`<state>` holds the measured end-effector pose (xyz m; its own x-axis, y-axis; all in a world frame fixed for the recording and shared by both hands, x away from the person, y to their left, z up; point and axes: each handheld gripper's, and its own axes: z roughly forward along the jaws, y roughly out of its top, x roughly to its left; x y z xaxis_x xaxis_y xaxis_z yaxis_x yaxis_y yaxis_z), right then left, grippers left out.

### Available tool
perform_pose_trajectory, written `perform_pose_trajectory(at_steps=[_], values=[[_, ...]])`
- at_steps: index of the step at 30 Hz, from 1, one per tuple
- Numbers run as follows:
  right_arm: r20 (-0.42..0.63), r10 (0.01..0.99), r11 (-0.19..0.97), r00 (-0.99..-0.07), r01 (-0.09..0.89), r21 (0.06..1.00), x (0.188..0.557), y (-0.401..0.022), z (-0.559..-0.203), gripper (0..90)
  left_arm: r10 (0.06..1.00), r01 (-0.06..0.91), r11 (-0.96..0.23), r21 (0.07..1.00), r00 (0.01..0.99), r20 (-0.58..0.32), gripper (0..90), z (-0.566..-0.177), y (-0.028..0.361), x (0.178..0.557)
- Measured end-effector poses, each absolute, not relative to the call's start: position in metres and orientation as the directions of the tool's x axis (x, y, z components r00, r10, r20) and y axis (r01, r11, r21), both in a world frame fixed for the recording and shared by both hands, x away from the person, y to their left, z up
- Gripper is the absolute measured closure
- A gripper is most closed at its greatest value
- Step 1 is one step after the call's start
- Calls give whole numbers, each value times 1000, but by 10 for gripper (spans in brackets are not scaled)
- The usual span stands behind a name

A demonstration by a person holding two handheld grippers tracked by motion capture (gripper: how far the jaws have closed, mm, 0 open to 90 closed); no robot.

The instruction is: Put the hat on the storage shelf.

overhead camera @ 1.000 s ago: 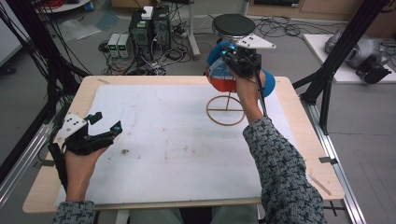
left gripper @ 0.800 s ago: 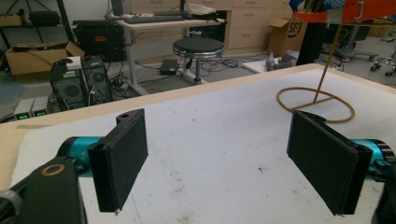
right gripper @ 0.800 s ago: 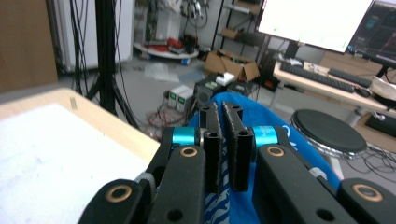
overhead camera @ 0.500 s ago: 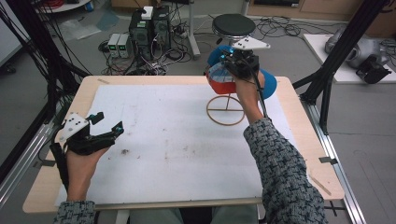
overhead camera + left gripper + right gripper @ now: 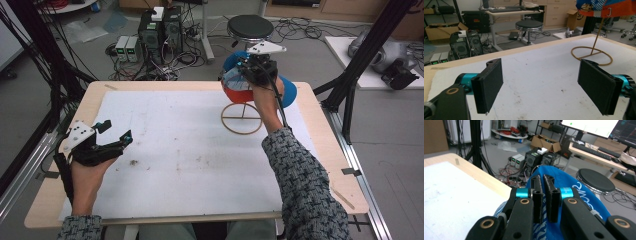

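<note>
While perched on its wire stand (image 5: pixel 242 118), blue-and-red cap (image 5: pixel 287 94), right hand-held gripper (image 5: pixel 243 70) pinched closed on its cloth.

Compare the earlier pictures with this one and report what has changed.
Nothing has visibly changed. The right gripper stays shut on the blue, red and white fabric cap atop the thin wooden ring-base stand at the far right; the left gripper stays open above the white table mat at the near left.
</note>
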<state>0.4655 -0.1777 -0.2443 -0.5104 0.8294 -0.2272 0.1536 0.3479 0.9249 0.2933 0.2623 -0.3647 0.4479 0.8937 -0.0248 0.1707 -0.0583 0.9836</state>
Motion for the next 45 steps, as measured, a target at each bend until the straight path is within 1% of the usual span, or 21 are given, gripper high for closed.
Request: perform_pose_trajectory(at_steps=[3, 8, 12, 19, 26, 30, 34, 41, 45], values=[[-232, 827, 353, -512, 152, 923, 465, -179, -245, 807, 894, 169, -59, 984, 448, -23, 205, -365, 262, 293], [-229, 830, 353, -508, 162, 921, 465, -180, -245, 762, 893, 169, -59, 984, 449, -23, 205, -364, 261, 293], [-229, 831, 350, -507, 156, 924, 465, -181, -246, 705, 894, 169, -56, 984, 447, -26, 205, -364, 262, 293], [-233, 832, 352, -504, 156, 923, 465, -181, -247, 656, 893, 167, -56, 984, 450, -26, 205, -364, 262, 293], [-228, 835, 348, -501, 160, 924, 465, -181, -247, 634, 893, 166, -56, 985, 450, -25, 205, -364, 263, 293], [-227, 836, 344, -499, 155, 926, 464, -183, -246, 606, 893, 167, -57, 984, 449, -25, 205, -364, 263, 293], [-221, 842, 334, -493, 153, 930, 464, -188, -245, 566, 893, 168, -59, 984, 449, -23, 205, -364, 263, 293], [-195, 857, 298, -478, 149, 943, 460, -201, -239, 523, 895, 167, -52, 985, 446, -28, 205, -364, 264, 292], [-195, 869, 280, -454, 126, 952, 456, -211, -239, 482, 894, 165, -53, 985, 447, -27, 205, -364, 264, 292]])
